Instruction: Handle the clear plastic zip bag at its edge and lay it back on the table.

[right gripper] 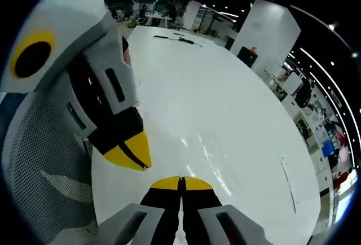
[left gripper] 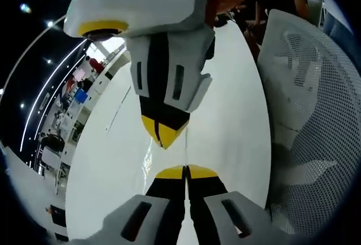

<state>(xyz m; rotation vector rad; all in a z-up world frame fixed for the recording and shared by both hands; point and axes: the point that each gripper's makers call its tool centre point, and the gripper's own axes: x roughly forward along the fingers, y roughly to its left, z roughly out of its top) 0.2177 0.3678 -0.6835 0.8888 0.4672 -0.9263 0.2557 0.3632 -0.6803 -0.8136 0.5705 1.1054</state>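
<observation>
Both the left gripper (left gripper: 185, 171) and right gripper (right gripper: 181, 183) are seen with jaws clenched above the tabletop (right gripper: 225, 98); the clear bag (right gripper: 208, 149), barely discernible, could be missed.

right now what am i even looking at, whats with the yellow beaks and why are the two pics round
The "beaks" are two handheld grippers; a person carries one in each hand, and each has a fisheye camera, hence the round pictures. In the left gripper view, the left gripper rises from the bottom, yellow tips pressed together, and the right gripper points down at it from above. The right gripper view shows the reverse: the right gripper at the bottom, the left gripper entering from the left. Both hover over a white table. A clear plastic bag lies there, visible mostly as faint glints. I can't tell whether either gripper pinches it. A white mesh chair stands beside the table.
</observation>
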